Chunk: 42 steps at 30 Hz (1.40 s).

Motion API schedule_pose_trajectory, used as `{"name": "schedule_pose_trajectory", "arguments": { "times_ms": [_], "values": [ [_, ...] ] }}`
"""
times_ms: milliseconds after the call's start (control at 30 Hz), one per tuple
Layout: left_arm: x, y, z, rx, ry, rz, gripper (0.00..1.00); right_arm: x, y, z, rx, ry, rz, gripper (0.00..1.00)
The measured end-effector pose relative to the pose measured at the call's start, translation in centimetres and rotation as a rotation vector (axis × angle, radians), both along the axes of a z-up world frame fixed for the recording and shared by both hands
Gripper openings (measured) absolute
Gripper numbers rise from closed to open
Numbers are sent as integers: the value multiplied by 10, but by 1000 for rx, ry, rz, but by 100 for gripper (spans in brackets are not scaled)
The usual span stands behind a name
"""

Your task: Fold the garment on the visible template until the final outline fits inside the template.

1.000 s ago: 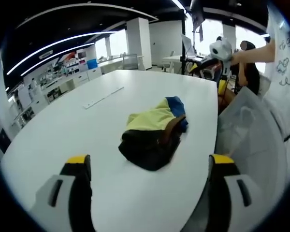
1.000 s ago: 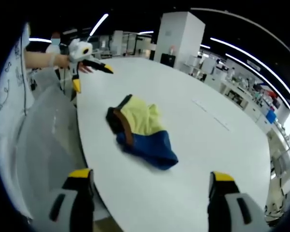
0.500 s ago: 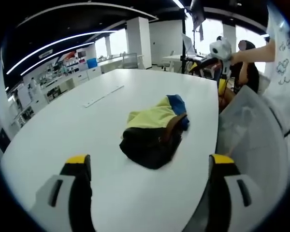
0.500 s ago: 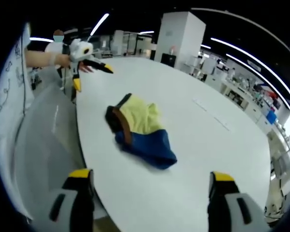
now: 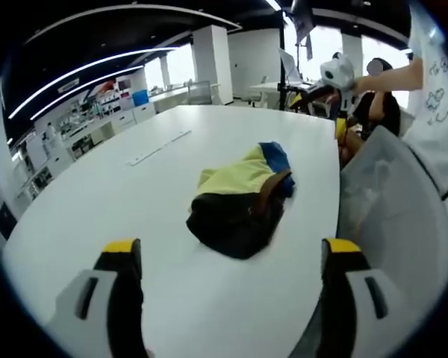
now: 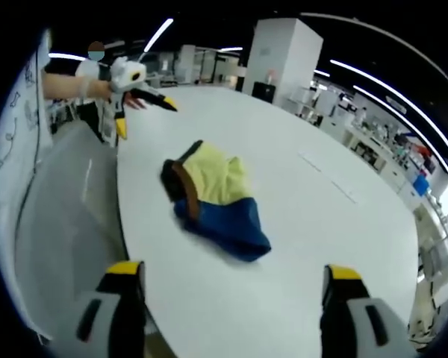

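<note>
Yellow, blue and black cloth made up the garment (image 5: 243,201), which lay bunched in a heap on the white table (image 5: 112,201), near the table's right edge in the left gripper view and well apart from both tools. In the right gripper view the same garment (image 6: 213,201) sat near the left edge of the table (image 6: 328,224), its blue part nearest the camera. The left gripper (image 5: 228,302) hung above the near end of the table with its yellow-tipped jaws spread wide and nothing between them. The right gripper (image 6: 228,302) was likewise wide apart and empty. A long pale strip (image 5: 158,148) lay flat on the table to the far left of the garment.
</note>
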<state>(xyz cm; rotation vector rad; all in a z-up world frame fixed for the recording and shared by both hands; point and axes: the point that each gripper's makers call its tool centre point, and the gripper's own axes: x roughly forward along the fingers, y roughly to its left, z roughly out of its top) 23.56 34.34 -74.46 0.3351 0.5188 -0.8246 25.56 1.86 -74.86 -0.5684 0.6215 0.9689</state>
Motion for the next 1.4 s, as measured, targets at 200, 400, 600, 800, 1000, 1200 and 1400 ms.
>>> {"name": "schedule_pose_trajectory", "arguments": {
  "times_ms": [200,400,600,800,1000,1200,1400],
  "values": [
    [5,-2,-4,13,1,-1,95,4,2,-1,-7,-4,14,98],
    [11,-11,-8,65,-30,-44,87,9,12,-4,-27,-26,49,90],
    [28,-15,-9,74,-81,-42,76,15,21,-6,-45,-61,90,72],
    [35,-21,-13,131,-132,-74,60,18,31,-8,-67,-103,120,56],
    [42,-21,-14,151,-175,-84,49,17,36,-15,-105,-119,161,44],
    [43,-25,-16,183,-204,-123,40,16,40,-21,-118,-124,188,37],
    [44,-30,-30,263,-233,-184,35,18,46,-25,-136,-150,220,29]
  ]
}}
